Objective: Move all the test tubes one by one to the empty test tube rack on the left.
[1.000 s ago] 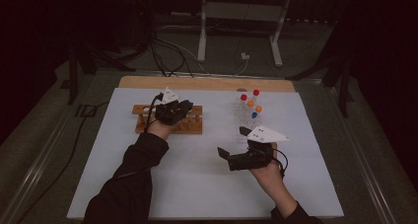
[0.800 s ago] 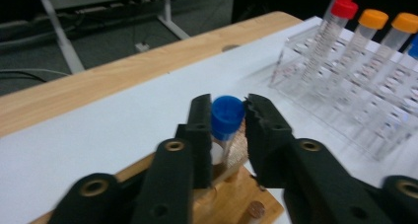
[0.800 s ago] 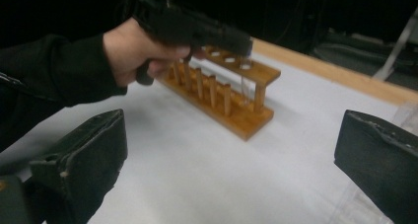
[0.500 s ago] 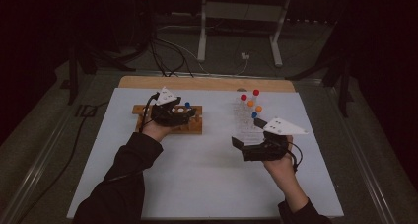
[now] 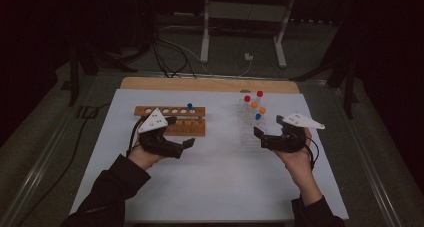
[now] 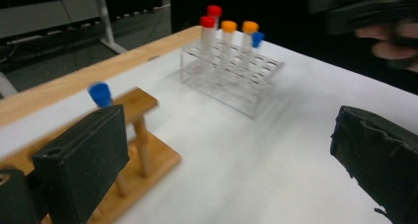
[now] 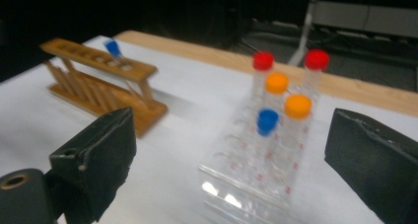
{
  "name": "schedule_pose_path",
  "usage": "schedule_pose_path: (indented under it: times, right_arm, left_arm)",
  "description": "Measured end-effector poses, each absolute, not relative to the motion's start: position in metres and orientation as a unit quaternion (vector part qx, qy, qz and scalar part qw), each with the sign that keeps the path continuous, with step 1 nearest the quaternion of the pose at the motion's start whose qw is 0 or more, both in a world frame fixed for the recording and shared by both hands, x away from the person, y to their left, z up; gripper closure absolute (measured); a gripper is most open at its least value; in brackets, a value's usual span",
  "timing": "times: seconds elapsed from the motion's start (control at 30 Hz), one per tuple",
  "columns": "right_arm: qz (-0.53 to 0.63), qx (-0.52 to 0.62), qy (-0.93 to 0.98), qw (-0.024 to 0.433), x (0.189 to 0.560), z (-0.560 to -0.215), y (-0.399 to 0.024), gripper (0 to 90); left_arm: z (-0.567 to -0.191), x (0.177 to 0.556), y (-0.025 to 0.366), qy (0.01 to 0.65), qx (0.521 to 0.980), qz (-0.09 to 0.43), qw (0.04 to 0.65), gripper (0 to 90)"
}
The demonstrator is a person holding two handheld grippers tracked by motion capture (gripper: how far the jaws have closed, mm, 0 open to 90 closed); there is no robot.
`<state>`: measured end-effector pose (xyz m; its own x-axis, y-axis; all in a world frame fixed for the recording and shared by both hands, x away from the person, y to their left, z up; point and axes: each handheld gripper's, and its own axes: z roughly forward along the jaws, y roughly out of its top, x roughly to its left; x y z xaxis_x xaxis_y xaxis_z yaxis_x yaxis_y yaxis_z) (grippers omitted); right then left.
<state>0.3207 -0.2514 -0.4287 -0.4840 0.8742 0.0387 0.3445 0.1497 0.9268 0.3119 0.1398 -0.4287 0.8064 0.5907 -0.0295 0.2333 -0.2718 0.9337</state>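
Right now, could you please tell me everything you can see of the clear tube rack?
The clear tube rack looks like transparent plastic, with rows of holes in stacked plates. It stands upright on the white table cover, right of the wooden rack. Five capped tubes stand in its far end: two red, two orange, one blue; the near holes are empty. The right claw hovers beside it, open, apparently not touching.

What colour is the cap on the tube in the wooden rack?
Blue cap, clearest in the left gripper view.

Dim surroundings, motion-blurred gripper views
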Motion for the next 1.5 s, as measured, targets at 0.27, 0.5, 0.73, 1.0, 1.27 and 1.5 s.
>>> schedule_pose_path:
  times: [0.27, 0.5, 0.73, 1.0, 1.27, 1.5]
  right_arm:
    - [0.451, 0.452, 0.720, 0.272, 0.334, -0.451, -0.249, 26.6]
    - [0.445, 0.472, 0.718, 0.251, 0.348, -0.459, -0.248, 51.9]
    - [0.418, 0.490, 0.722, 0.252, 0.367, -0.466, -0.240, 62.4]
    - [0.411, 0.494, 0.728, 0.240, 0.378, -0.472, -0.240, 67.8]
    - [0.407, 0.493, 0.730, 0.242, 0.386, -0.475, -0.237, 76.0]
    - [0.404, 0.484, 0.733, 0.256, 0.384, -0.473, -0.234, 77.1]
  left_arm:
    - [-0.450, 0.282, 0.147, 0.249, 0.794, 0.153, 0.533, 2.1]
    - [-0.462, 0.273, 0.149, 0.246, 0.794, 0.153, 0.535, 2.1]
    - [-0.464, 0.272, 0.150, 0.246, 0.797, 0.154, 0.529, 2.1]
    - [-0.466, 0.273, 0.151, 0.246, 0.799, 0.155, 0.526, 2.1]
    - [-0.468, 0.273, 0.151, 0.243, 0.804, 0.153, 0.521, 2.1]
    - [-0.468, 0.273, 0.152, 0.244, 0.804, 0.151, 0.522, 2.1]
